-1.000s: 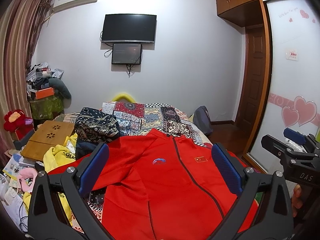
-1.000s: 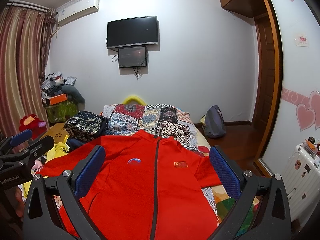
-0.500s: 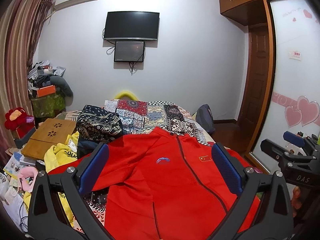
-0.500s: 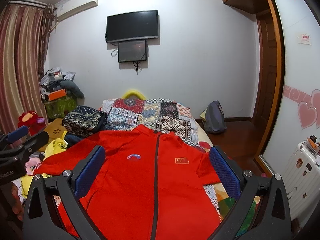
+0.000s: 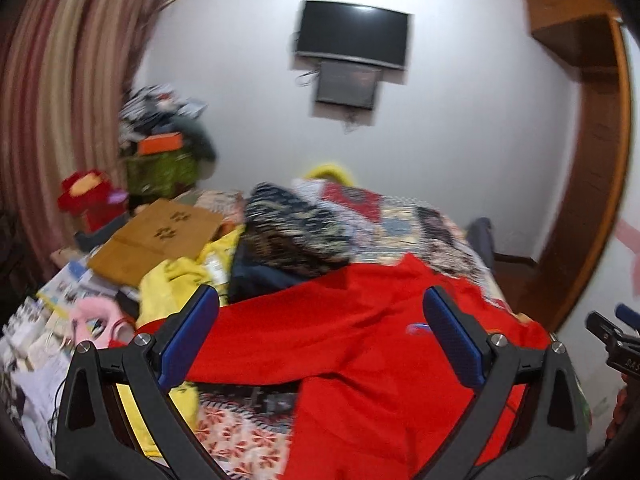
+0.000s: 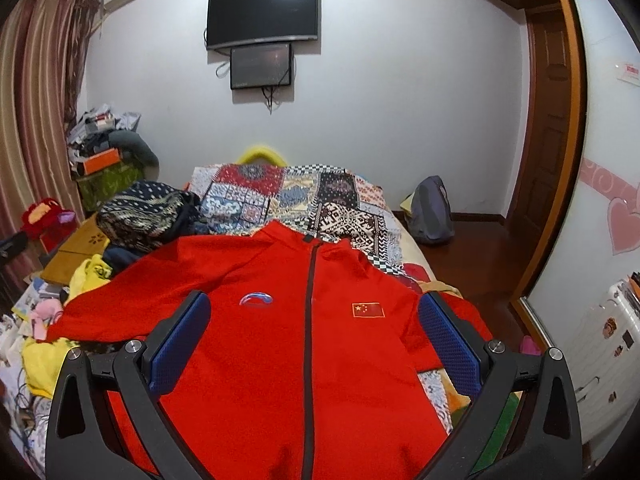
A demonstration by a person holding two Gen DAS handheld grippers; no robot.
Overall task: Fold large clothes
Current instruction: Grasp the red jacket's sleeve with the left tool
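— What does your left wrist camera show?

— My left gripper (image 5: pixel 320 336) fills the lower frame, its blue pads (image 5: pixel 188 336) spread wide and holding nothing. The red jacket (image 5: pixel 360 360) lies on the bed across the centre and lower right, one sleeve stretching to the lower left. The picture is blurred. A yellow garment (image 5: pixel 176 284) sits at centre left, a wall television (image 5: pixel 354 34) at the top.

— And the right wrist camera?

— My right gripper (image 6: pixel 314 350), also wide and empty, frames the jacket (image 6: pixel 304 360) at bottom centre. It lies front up, zipper (image 6: pixel 308 320) closed, collar toward the patchwork bedspread (image 6: pixel 296 196) at mid-frame. A grey backpack (image 6: pixel 430 210) stands on the floor at centre right.
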